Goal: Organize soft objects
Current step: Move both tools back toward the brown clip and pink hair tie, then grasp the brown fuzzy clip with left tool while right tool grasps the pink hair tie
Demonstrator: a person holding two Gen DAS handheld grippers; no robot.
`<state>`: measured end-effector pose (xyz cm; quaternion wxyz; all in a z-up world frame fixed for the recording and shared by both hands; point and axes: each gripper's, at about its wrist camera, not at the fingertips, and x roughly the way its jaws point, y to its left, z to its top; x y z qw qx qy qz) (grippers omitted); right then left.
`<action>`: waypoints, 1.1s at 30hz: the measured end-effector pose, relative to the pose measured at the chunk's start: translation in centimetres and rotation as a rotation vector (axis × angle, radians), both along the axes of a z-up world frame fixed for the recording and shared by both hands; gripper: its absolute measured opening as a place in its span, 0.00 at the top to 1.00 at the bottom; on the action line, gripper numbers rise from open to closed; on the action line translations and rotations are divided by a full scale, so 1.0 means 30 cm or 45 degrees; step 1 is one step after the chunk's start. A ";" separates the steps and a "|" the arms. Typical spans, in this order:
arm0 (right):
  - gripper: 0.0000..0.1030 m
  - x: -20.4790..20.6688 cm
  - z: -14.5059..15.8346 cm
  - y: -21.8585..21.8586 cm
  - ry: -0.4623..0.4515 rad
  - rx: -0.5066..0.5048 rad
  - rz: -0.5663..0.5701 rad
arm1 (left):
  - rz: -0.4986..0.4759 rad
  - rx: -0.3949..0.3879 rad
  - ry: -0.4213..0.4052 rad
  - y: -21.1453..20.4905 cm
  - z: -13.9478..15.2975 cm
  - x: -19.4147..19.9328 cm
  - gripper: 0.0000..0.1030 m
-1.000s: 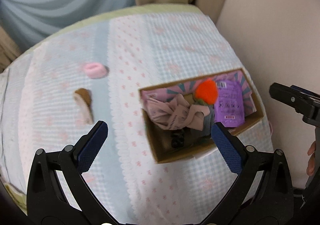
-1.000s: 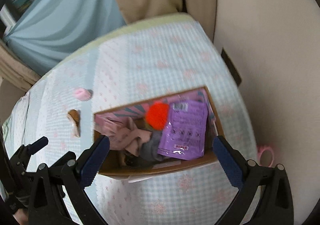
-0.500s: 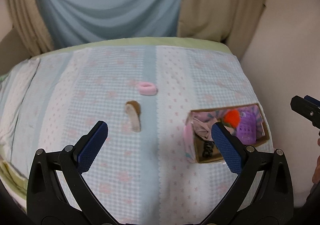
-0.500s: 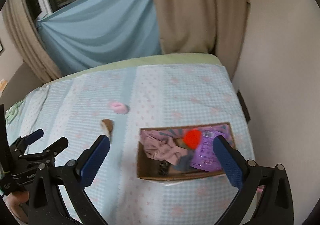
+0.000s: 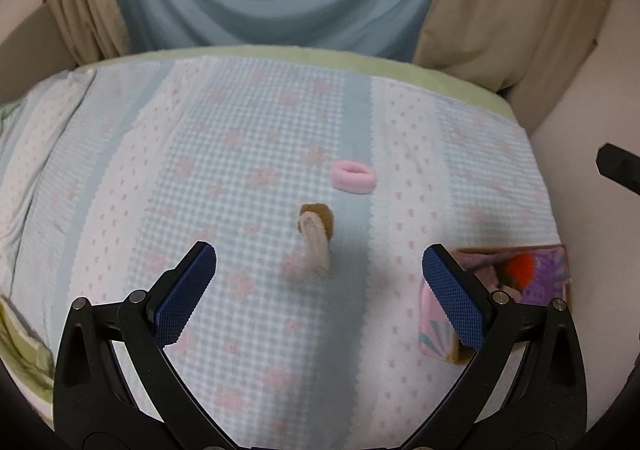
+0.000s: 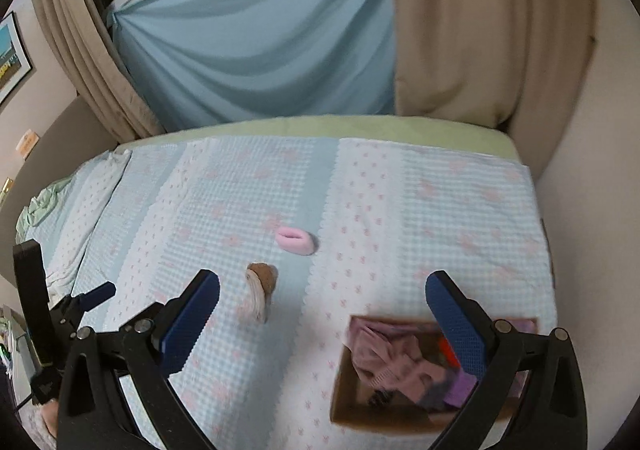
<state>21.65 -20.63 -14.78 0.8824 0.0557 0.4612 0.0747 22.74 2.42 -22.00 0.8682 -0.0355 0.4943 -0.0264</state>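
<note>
My left tongs [image 5: 319, 278] were spread wide and empty over the bed [image 5: 240, 154], and the beige-and-brown sock [image 5: 314, 240] lay on the checked cover just ahead of them, between the lines of the two blue pads [image 5: 186, 292] and apart from both. The pink scrunchie [image 5: 353, 177] lay a little farther off, just to the right of the sock's brown end and not touching it. The cardboard box [image 5: 452, 350] of soft things sat low on the right, partly behind my right-hand pad, with the orange pompom [image 5: 520, 266] showing inside. Half a second before, the left view had held the sock and scrunchie smaller and higher, and the box more fully in sight; now the sock sat nearly centred between the pads and the box had slid toward the edge. From my right tongs [image 6: 322, 318], also spread wide and holding nothing, the sock [image 6: 260, 290] lay just past the left pad, the scrunchie [image 6: 295, 241] beyond it, and the box [image 6: 344, 406] lay under the right pad with pink cloth [image 6: 380, 358] heaped in it; that view had tipped lower than before, so the box came nearer the bottom. My left tongs [image 6: 92, 296] showed at the far left edge there, held level with the bed, and the tip of the right tool [image 5: 618, 166] showed dark at the right rim of the left view.
</note>
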 end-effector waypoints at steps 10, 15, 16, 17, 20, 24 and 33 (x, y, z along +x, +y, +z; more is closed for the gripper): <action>0.00 0.367 -0.367 0.136 0.197 0.037 0.037 | -0.018 -0.053 0.149 0.025 -0.412 0.257 0.01; 0.00 0.496 -0.603 0.208 0.297 0.038 0.030 | -0.011 -0.082 0.140 0.017 -0.604 0.321 0.07; 0.00 0.517 -0.647 0.219 0.315 0.038 0.026 | -0.011 -0.085 0.134 0.015 -0.626 0.327 0.11; 0.00 0.534 -0.696 0.226 0.334 0.042 0.024 | -0.008 -0.090 0.126 0.013 -0.657 0.334 0.16; 0.00 0.581 -0.812 0.256 0.378 0.015 0.022 | 0.002 -0.100 0.108 0.004 -0.731 0.353 0.20; 0.00 0.630 -0.935 0.294 0.433 0.029 0.027 | 0.000 -0.117 0.086 -0.011 -0.800 0.362 0.23; 0.11 0.697 -1.067 0.344 0.441 0.065 0.019 | -0.012 -0.126 0.084 -0.027 -0.867 0.381 0.49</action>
